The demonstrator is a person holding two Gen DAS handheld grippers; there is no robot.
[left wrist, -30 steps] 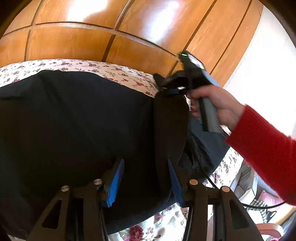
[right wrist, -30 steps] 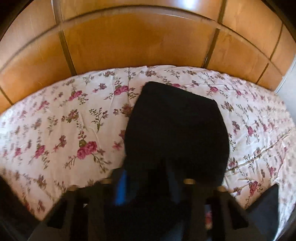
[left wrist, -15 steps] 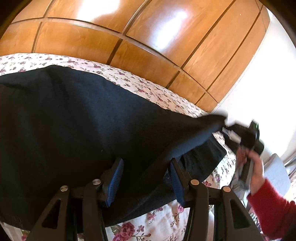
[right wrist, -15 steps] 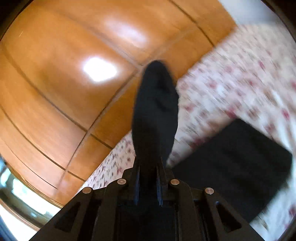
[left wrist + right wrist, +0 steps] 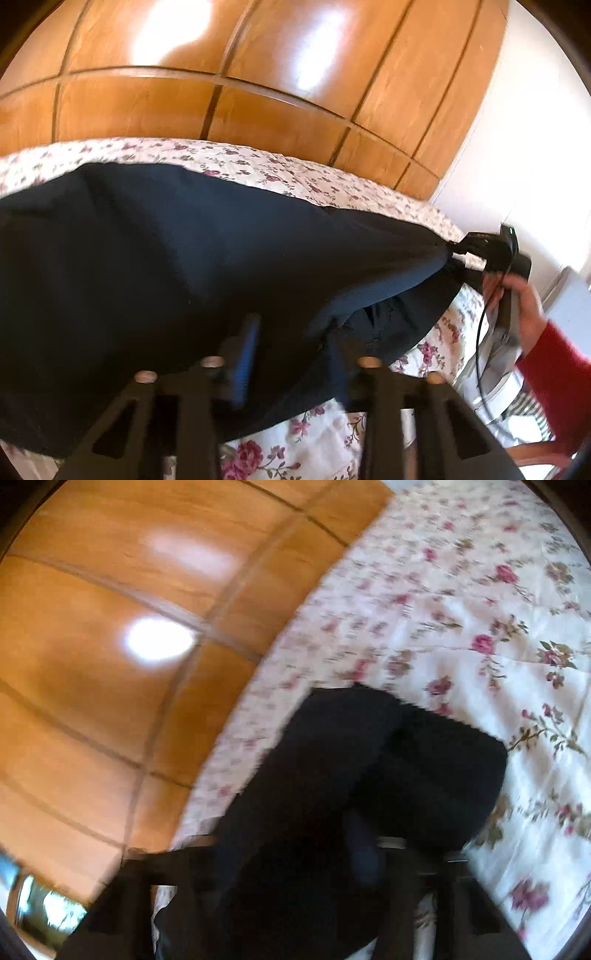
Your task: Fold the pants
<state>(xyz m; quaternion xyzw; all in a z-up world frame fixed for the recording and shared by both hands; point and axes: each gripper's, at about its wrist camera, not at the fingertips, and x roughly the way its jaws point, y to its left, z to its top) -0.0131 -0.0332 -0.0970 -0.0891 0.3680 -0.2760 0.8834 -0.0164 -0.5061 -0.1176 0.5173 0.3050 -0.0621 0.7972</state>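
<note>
**Pants drawn out lengthwise; left jaws closing on the near edge**

**1. Change of state**
- The right gripper (image 5: pixel 456 253), pinched tight on one end of the dark pants (image 5: pixel 221 258), has swung from above the garment's middle out to the far side of the bed (image 5: pixel 258 170), towards the white wall (image 5: pixel 535 129). A second ago it held that end raised as a vertical flap; the cloth now runs from it in a taut diagonal ridge back towards the left gripper (image 5: pixel 291 354).
- The left gripper has stayed in place at the near edge of the bed. Its jaws have just been closing, and a fold of the pants lies between them. Compared with half a second ago the gap is clearly narrower.
- Judgement: the garment is being stretched between two held points, which readies it for a clean fold.

**2. Location of the garment**
- The pants lie spread across the bed, covering most of the floral sheet on the near side; the wooden panelling (image 5: pixel 221 92) stands behind the bed.

**3. Limits of view**
- Whether the left pads already press the cloth cannot be told: the fingers are blurred and dark against dark fabric.
- In the right wrist view, motion blur and black cloth hide the right fingertips.
- Waistband and hems cannot be told apart.
- The person's hand (image 5: pixel 524 302) and red sleeve (image 5: pixel 554 365) are cut off at the picture's edge.
</note>
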